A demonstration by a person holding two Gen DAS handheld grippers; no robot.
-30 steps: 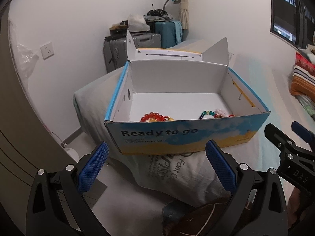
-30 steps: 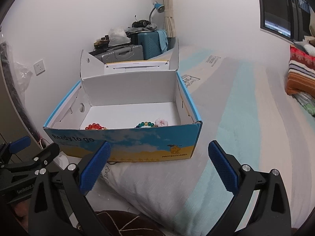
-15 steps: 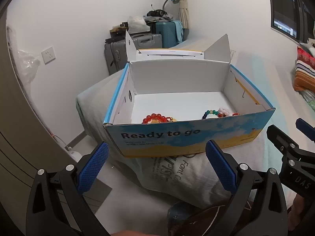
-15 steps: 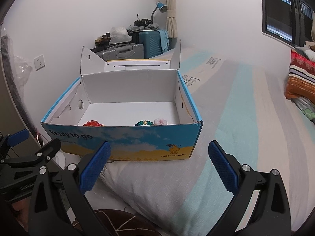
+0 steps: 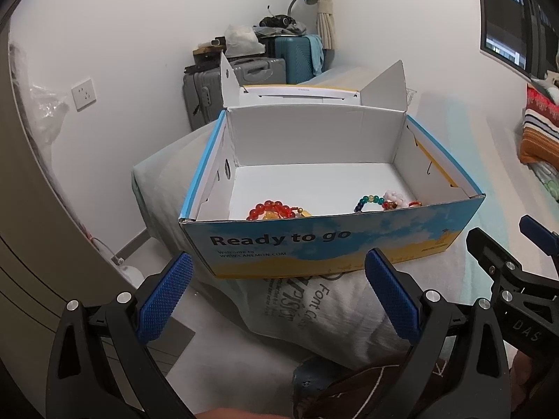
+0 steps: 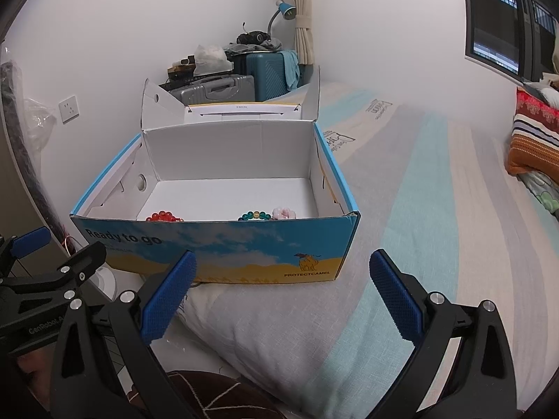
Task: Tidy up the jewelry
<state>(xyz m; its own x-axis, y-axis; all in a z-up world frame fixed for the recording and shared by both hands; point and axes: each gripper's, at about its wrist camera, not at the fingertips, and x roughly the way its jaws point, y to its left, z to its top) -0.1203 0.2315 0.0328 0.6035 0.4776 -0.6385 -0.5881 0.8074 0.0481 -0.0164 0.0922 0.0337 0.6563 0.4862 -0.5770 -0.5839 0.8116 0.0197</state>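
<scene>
On the bed, near corner: open cardboard box (image 5: 325,241) printed "Ready to go", lid folded back toward the far wall, resting on a pale pillow (image 6: 265,328).
Surface: bed (image 6: 419,209) under a sheet with teal and grey bands, running away to the right.
Jewelry: red bead bracelet (image 5: 270,208) at the near left of the box floor; green and blue bead bracelet (image 5: 367,200) at the near right, just beside a pale pink beaded piece (image 5: 394,197); lower parts hidden by the near box wall.
Left gripper (image 5: 276,296): near side of the box, jaws spread wide, holding nothing.
Right gripper (image 6: 283,296): same near side, jaws spread wide, holding nothing.
Far corner: grey suitcase (image 5: 241,80) and teal suitcase (image 6: 267,76) piled with clutter, blue desk lamp (image 6: 284,10), tied curtain (image 6: 302,7).
Left wall: white, with a socket (image 5: 84,93).
Right: dark window (image 6: 503,21) high on the wall, striped bedding (image 6: 534,139) below.
</scene>
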